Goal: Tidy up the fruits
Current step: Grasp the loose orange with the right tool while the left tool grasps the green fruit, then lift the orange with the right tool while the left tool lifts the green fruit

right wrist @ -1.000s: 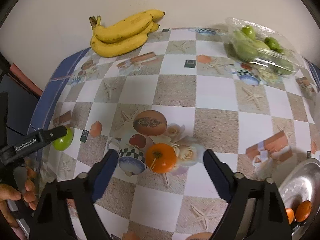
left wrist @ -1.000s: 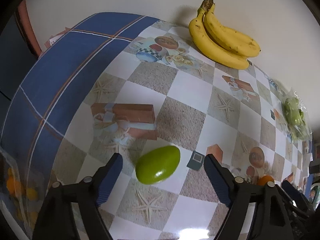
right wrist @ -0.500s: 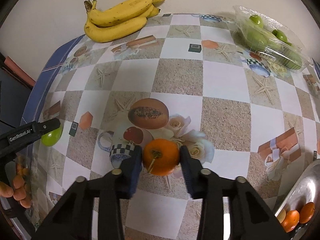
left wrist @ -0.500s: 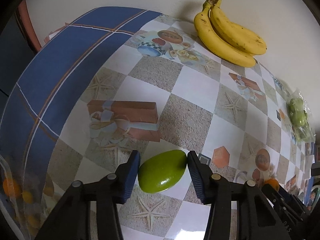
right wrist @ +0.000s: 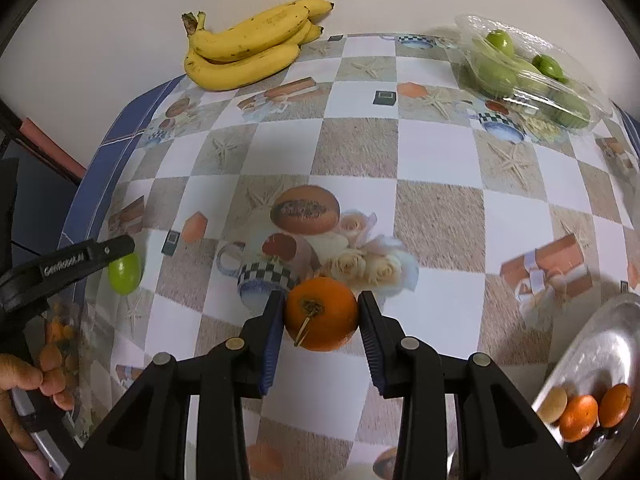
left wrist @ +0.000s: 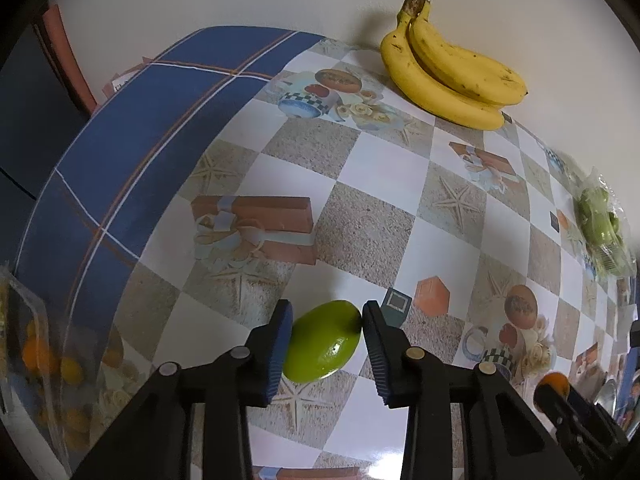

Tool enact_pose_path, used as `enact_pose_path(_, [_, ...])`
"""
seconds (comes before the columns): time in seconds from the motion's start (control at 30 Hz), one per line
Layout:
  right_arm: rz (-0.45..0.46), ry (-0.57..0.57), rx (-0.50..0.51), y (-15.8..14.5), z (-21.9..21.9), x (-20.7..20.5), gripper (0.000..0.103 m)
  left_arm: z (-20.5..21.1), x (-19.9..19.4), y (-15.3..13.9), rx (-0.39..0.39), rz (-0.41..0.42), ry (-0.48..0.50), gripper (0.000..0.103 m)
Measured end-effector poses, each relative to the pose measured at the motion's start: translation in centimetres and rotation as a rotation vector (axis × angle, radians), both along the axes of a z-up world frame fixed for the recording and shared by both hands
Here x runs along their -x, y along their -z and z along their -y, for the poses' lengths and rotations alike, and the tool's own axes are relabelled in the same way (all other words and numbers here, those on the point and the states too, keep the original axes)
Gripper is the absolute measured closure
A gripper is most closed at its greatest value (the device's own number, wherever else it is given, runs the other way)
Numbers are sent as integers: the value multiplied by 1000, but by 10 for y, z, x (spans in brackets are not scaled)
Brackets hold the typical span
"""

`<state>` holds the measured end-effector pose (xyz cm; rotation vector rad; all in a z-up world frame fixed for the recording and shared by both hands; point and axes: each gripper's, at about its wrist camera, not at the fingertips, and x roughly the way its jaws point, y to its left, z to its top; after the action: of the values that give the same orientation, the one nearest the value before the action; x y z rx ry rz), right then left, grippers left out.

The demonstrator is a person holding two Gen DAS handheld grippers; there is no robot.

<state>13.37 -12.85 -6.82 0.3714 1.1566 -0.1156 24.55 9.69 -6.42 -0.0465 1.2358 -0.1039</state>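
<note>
Green oval fruit [left wrist: 322, 340] pinched by left hand-held gripper [left wrist: 325, 334], jaws just closing | round orange [right wrist: 321, 313] pinched by right hand-held gripper [right wrist: 322, 320] | both gripped for sorting off checkered table [right wrist: 360, 152]

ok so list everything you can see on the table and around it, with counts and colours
bananas: one bunch, yellow, far edge by the wall
green fruit: one, between the left claw's pads, on the table
orange: one, orange, between the right claw's pads, on the table
clear pack: one, holds several green fruits, far right
metal tray: one, silver, near right edge, with two orange fruits and a pale round thing
clear box: one, off the left edge, orange and yellow pieces inside
tablecloth: one, checked, blue border
left claw: black, blue pads, just closed on the green fruit
right claw: black, blue pads, just closed on the orange
hand: one, holding the left claw's handle
</note>
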Motion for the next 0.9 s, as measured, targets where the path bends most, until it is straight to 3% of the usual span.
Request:
enact_pose_path(0.2, [-9,5,-7,1,4,12,65,-3,2,1,11,-6,-11,62])
enact_pose_path(0.53, [-2,12,-30,0,8,16,65,6,-1,8,-19,-38,54,51])
enact_pose_path(0.9, [-2,10,-40,2,8,16,65,18,-1,8,-54,-48,120,50])
